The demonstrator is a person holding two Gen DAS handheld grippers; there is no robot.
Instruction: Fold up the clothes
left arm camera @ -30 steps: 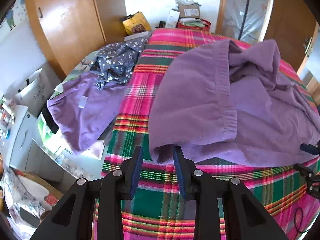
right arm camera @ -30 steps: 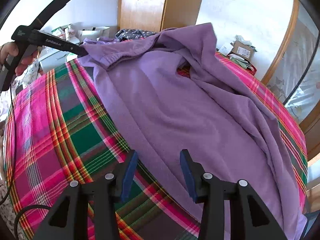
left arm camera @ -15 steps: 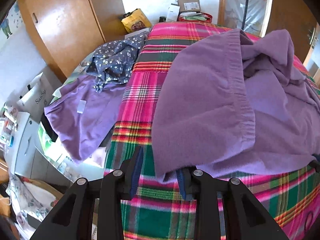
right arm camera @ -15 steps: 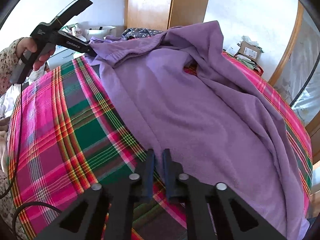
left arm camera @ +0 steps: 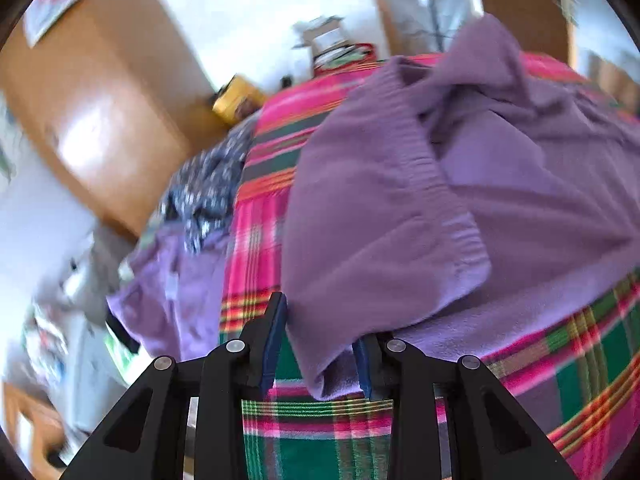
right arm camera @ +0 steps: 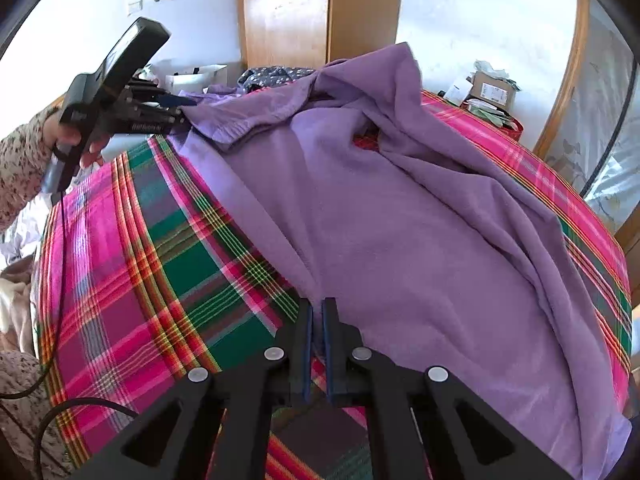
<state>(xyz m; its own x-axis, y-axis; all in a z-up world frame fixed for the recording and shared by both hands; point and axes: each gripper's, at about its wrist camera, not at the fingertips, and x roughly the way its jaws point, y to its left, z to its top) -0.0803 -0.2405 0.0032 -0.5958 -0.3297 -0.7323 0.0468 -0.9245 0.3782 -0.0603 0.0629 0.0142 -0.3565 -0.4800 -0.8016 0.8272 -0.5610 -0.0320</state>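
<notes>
Holding a tool in each hand, I am working on a purple sweater (right arm camera: 400, 216) that lies spread across a bed covered in a pink, green and red plaid blanket (right arm camera: 132, 264).

My right tool (right arm camera: 318, 320) sits low at the near edge of the sweater. Its two blue-padded fingers are pressed almost together, with a thin edge of the purple fabric pinched between them, right where the sweater meets the blanket.

My left tool (left arm camera: 320, 344) is at the far corner of the sweater. Seen from its own camera, which is blurred, its fingers stand apart with a fold of purple cloth hanging down between them; the right finger is partly covered by the fabric, and I cannot tell whether the cloth is truly clamped. From the right camera, the same tool (right arm camera: 182, 114) appears at the upper left, held by my hand (right arm camera: 74, 140) in a floral sleeve, its tip meeting the ribbed hem of the sweater, which is raised off the blanket there.

The rest of the sweater is rumpled, with a ridge of folds running toward the far side of the bed.

Beyond the bed's left edge lie another purple garment (left arm camera: 172, 292) and a dark blue flowered one (left arm camera: 204, 192). A wooden wardrobe (right arm camera: 288, 12) stands against the wall behind them.
</notes>
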